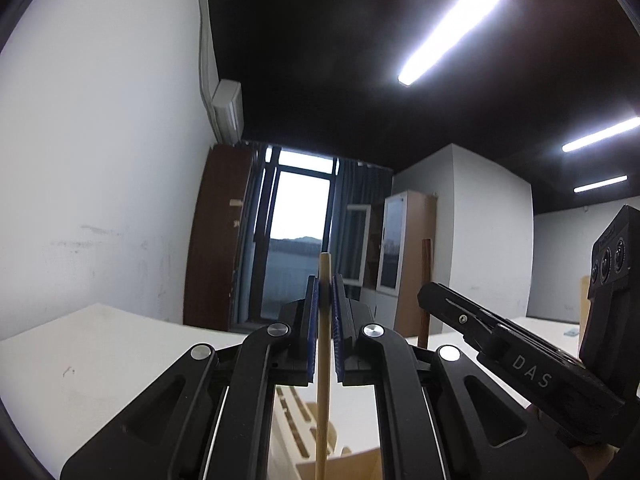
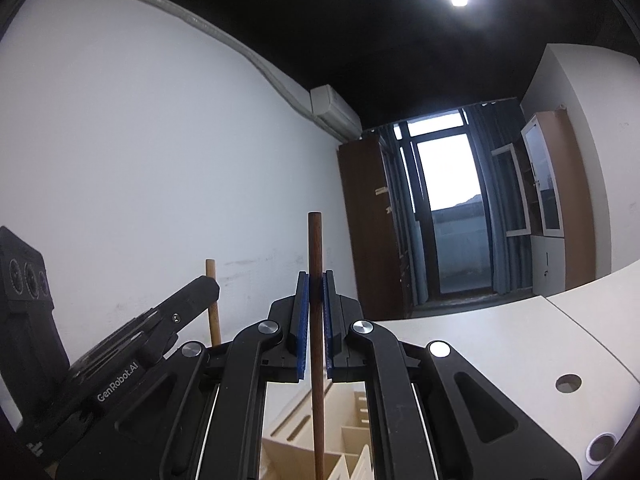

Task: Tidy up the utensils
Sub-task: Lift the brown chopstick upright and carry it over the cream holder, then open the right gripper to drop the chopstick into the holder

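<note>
With each stick upright, your left gripper clamps the pale stick and your right gripper the dark stick, jaws shut on both, directly above the wooden organizer at bottom centre.

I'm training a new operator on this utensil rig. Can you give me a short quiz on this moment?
1. True or false: the left gripper is shut on a light stick.
2. What does the right gripper hold? A) a spoon B) a dark stick C) nothing
3. Fill in: both sticks stand nearly ____ over the wooden organizer on the table.

Key: 1 true; 2 B; 3 upright.
</note>
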Available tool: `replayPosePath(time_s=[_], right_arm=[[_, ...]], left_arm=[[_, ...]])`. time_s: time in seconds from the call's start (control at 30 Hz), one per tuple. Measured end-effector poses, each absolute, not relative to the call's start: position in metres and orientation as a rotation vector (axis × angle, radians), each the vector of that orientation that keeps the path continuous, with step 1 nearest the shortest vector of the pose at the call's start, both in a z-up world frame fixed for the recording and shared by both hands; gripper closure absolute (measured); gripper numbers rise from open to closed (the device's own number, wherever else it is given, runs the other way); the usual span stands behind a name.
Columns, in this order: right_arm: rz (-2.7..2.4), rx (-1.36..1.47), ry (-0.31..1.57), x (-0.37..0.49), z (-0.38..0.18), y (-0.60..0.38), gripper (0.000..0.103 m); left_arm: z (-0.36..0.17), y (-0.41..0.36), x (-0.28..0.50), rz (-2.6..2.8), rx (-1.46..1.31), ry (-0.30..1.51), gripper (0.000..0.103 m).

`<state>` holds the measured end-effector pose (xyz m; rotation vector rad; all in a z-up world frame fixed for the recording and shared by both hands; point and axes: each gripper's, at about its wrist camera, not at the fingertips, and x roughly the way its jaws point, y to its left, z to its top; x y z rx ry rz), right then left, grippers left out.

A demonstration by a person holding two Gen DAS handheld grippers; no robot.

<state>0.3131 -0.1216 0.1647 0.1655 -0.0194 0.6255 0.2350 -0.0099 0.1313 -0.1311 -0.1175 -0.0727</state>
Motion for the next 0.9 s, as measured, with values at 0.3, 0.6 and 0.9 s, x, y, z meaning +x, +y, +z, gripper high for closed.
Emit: replayPosePath(time_s=[0.3,0.6,0.9], right_arm=[[0.634,0.109,0.055,0.305,0.148,-0.117,0.096],[0.624,0.068,0.121,0.296,0.135,-0.116,0.095],[0.608,0.074,0.162,0.292,0.134,-0.119,0.077]], left_arm=[[0.120,-0.001,0.226,-0.106,-0.127,-0.046,0.097],[0.108,0.009,0.220,-0.115,-0.113,0.025,0.097],[0.106,0.017,0.212,-0.123,-0.120,0.070,0.090]])
